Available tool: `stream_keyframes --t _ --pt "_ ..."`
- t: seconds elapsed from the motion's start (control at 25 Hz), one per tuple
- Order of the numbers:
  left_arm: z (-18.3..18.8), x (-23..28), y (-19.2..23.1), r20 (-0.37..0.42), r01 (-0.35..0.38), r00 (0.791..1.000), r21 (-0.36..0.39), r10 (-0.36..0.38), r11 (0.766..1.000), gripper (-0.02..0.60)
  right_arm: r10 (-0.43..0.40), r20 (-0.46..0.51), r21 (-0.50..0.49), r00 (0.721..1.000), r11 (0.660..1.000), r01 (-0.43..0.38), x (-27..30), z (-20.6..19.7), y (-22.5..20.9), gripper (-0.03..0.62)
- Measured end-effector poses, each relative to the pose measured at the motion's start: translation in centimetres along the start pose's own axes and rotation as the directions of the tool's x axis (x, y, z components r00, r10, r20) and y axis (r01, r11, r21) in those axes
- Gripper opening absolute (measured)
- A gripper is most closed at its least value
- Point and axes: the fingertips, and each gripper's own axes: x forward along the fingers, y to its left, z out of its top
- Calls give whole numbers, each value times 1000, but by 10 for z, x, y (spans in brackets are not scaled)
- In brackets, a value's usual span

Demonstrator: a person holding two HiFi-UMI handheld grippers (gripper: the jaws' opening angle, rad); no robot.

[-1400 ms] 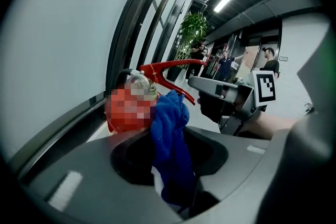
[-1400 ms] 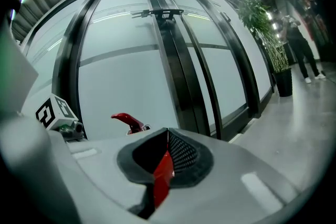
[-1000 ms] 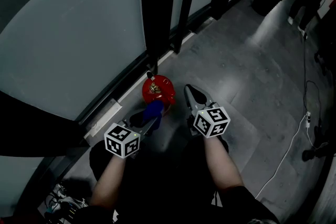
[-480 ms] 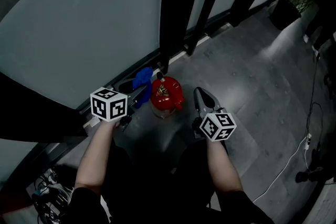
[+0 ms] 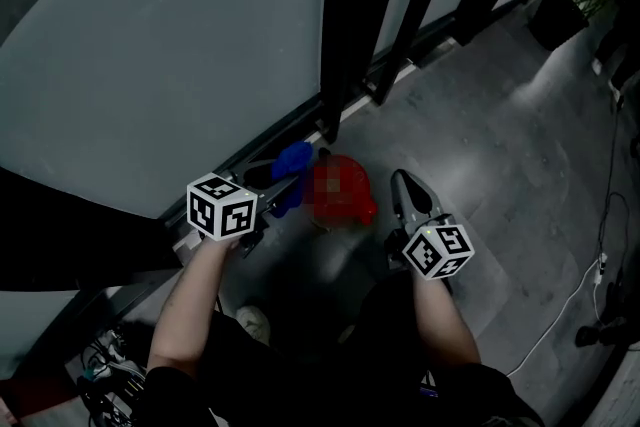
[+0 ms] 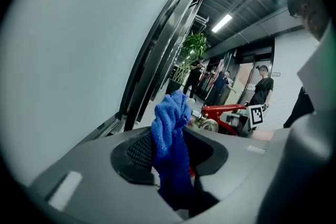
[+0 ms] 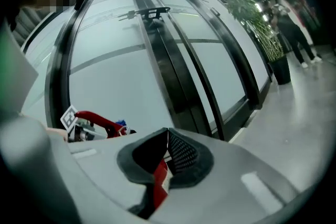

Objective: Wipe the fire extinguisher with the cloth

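The red fire extinguisher [image 5: 350, 195] stands on the grey floor by the glass wall, its top partly blurred. My left gripper [image 5: 275, 177] is just left of it, shut on a blue cloth [image 5: 292, 162] that touches or nearly touches its left side. In the left gripper view the cloth [image 6: 170, 134] hangs bunched between the jaws, with the red handle [image 6: 223, 111] and gauge just beyond. My right gripper [image 5: 402, 181] is close to the extinguisher's right side, jaws together. In the right gripper view [image 7: 168, 136] a red strip shows in the gap behind the tips, and the handle [image 7: 100, 121] lies at the left.
A curved glass wall [image 5: 180, 45] with dark posts [image 5: 350, 25] and a low sill runs behind the extinguisher. Cables [image 5: 110, 380] lie at the lower left and a white cord [image 5: 560, 315] at the right. A dark planter [image 5: 560, 15] stands far right. People [image 6: 261, 89] stand down the hall.
My left gripper has carried the blue cloth from the extinguisher's near side round to its left side by the wall. The right gripper stays at its right.
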Motion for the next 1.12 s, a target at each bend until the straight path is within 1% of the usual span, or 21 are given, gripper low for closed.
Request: stream_keyframes --t 0.04,0.12,0.16,0.2,0.24,0.32,0.36,0.44,0.52,0.6,0.64,0.72,0.8,0.96,1.12 --pt "-4 1 4 -32 -1 999 26 2 1000 144 0 4 1 1000 1000 0 3 1 2 5" --pt "-14 5 8 -120 13 993 112 1 994 144 -14 -17 -71 1000 997 13 7 -5 5 5" --pt "-19 8 8 -159 35 987 152 -11 988 144 -28 -36 -111 999 994 24 7 -11 4 5" --pt "-23 11 6 -191 64 981 185 -28 981 144 -43 -50 -128 998 991 37 7 -15 2 5" --pt "-27 16 5 -217 90 975 209 -44 974 144 -56 -55 -117 997 992 49 7 -16 -1 5" --pt "-31 24 9 -252 110 966 229 -50 967 144 -76 -41 -57 996 996 74 5 -13 -5 5" --pt "-32 27 12 -259 111 964 221 -51 969 144 -87 -34 -39 996 996 85 3 -12 -6 5" --pt "-33 31 17 -259 126 963 170 -79 977 144 -111 -39 -52 993 993 109 -4 -14 -7 5" --pt "-37 35 21 -257 165 957 98 -135 981 144 -135 -52 -74 990 989 131 -12 -20 -9 5" --pt "-44 41 25 -265 207 945 34 -191 978 144 -149 -54 -65 987 987 145 -17 -23 -12 5" --pt "-50 44 27 -276 223 938 15 -210 975 144 -152 -54 -59 987 987 148 -19 -24 -13 5" --pt "-64 50 31 -307 243 924 4 -230 970 144 -150 -57 -62 987 987 147 -21 -26 -12 5" --pt "-79 55 36 -335 247 914 11 -229 969 144 -136 -60 -65 989 989 132 -20 -28 -8 5" --pt "-106 67 47 -368 239 904 13 -218 971 144 -97 -71 -40 993 995 94 -18 -33 2 5" --pt "-133 76 58 -387 217 900 6 -198 976 144 -68 -92 -25 993 998 65 -17 -37 13 5"
